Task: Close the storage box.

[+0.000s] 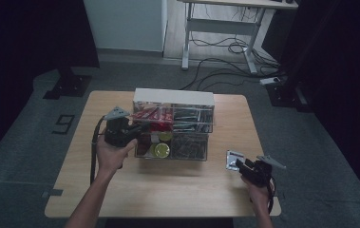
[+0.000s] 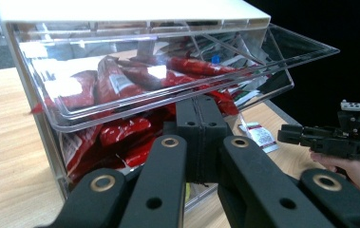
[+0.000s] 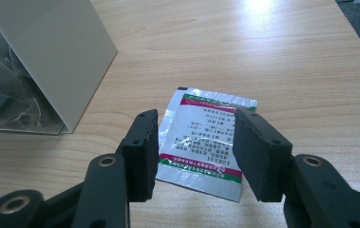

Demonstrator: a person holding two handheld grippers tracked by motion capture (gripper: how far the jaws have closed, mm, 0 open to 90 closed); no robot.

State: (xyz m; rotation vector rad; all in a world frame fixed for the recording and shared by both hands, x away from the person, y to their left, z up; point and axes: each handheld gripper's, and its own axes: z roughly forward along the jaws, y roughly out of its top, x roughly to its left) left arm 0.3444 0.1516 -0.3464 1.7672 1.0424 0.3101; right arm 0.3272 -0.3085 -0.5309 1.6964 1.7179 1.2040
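**Ana:** Grey carpet (image 1: 21, 156) runs under a light wooden table (image 1: 168, 190), and a white-legged desk (image 1: 225, 19) with loose black cables (image 1: 225, 47) stands behind it. What sits on the wood?

**Ben:** A clear plastic organiser box with a white top (image 1: 174, 123) stands near the middle. Its transparent upper flap (image 2: 168, 90) is tilted open in the left gripper view. Red glossy packets (image 2: 120, 128) fill the left compartments, dark wrapped items (image 1: 189, 145) the right ones, and round yellow-green pieces (image 1: 161, 149) lie low at the front.

**Ana:** And the left gripper (image 2: 200, 118)?

**Ben:** Its jaws are pressed together, up against the box just under the flap's edge, among the red packets. Whether anything is caught between them cannot be told. The left hand (image 1: 113, 154) holds it at the box's left front corner.

**Ana:** The right one?

**Ben:** The right gripper (image 3: 194, 152) has its jaws spread wide, one on each side of a flat silver sachet with green and red bands and printed text (image 3: 206, 142). That sachet lies on the table, to the right of the box and apart from it. The jaws hover close, but contact cannot be told.
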